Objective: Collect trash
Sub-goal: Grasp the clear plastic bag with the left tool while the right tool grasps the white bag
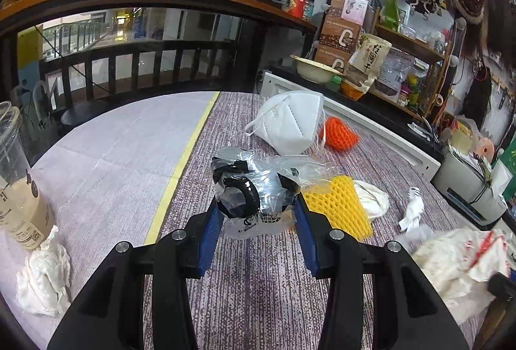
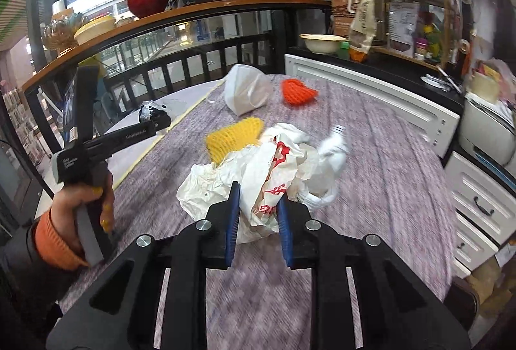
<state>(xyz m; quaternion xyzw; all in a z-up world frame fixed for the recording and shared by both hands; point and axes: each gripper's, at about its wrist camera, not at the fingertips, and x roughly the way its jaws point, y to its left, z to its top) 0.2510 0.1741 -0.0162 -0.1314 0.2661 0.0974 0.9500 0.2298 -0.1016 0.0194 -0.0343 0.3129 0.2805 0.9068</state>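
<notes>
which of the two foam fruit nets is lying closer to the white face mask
The orange foam net, lying right beside the white face mask. The yellow foam net sits farther away, next to the left gripper.

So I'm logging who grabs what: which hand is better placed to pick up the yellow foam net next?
Neither is free: the left hand-held gripper holds a clear plastic wrapper, the right a white printed bag. Probably the left: the yellow foam net lies just beside its fingertips.

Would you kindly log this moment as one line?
left gripper: shut on clear plastic wrapper | right gripper: shut on white plastic bag | loose: face mask, yellow foam net
</notes>
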